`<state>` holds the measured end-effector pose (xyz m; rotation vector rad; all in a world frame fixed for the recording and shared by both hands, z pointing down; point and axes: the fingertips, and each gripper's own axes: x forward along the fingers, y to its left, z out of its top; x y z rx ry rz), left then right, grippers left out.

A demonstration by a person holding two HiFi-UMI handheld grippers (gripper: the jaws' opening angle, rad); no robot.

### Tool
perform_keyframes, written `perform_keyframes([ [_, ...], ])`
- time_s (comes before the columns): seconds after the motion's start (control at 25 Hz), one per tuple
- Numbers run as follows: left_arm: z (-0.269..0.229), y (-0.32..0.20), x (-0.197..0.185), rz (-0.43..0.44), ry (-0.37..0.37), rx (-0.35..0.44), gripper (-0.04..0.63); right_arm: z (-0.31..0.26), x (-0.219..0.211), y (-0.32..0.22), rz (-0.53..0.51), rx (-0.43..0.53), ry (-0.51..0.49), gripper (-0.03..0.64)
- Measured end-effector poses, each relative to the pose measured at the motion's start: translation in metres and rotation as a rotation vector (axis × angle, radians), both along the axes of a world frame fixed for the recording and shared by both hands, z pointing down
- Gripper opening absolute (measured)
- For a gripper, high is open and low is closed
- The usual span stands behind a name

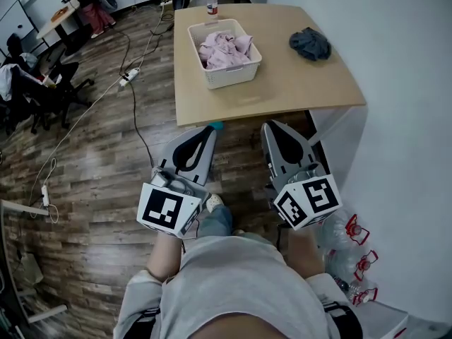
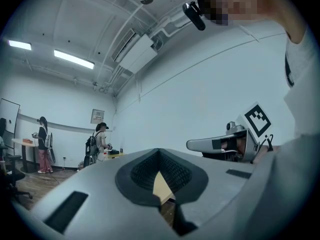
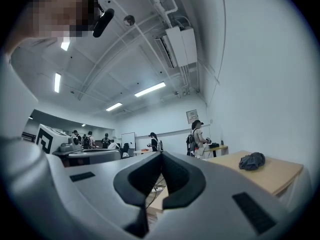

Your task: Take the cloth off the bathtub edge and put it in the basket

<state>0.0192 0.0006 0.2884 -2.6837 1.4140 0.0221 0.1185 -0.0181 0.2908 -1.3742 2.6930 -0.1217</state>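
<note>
Cloth [image 1: 310, 44] lies crumpled right of the basket [image 1: 233, 74], without clear long axis; left claw [image 1: 212, 128] and right claw [image 1: 270, 125] closed, empty.

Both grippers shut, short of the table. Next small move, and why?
Probably carry the right gripper forward toward the dark cloth and open its fingers: it is shut, empty, and nearer that cloth, which lies on the table right of the basket.

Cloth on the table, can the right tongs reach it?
Probably, with a push forward: bare table lies between the right tongs and the cloth; the basket sits off to the side.
</note>
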Motion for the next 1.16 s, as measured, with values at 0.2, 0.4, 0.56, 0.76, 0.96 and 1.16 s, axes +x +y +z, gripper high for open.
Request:
perform_keyframes([
  [0.2, 0.001, 0.008, -0.002, -0.015, 0.006, -0.003, -0.003, 0.0, 0.001, 0.009, 0.005, -0.001, 0.008, 0.009],
  [0.4, 0.004, 0.013, -0.002, -0.021, 0.016, -0.011, -0.003, 0.003, 0.005, 0.014, 0.017, -0.005, 0.012, 0.011],
  [0.56, 0.006, 0.016, 0.001, -0.017, 0.023, -0.016, -0.003, 0.006, 0.008, 0.017, 0.023, -0.011, 0.019, 0.011],
  [0.76, 0.007, 0.018, 0.007, -0.006, 0.024, -0.018, -0.003, 0.008, 0.012, 0.019, 0.029, -0.016, 0.02, 0.011],
  [0.96, 0.007, 0.017, 0.013, 0.003, 0.021, -0.017, -0.003, 0.009, 0.017, 0.02, 0.028, -0.017, 0.018, 0.011],
  [1.16, 0.007, 0.02, 0.021, 0.014, 0.014, -0.018, -0.003, 0.01, 0.022, 0.023, 0.028, -0.019, 0.02, 0.011],
])
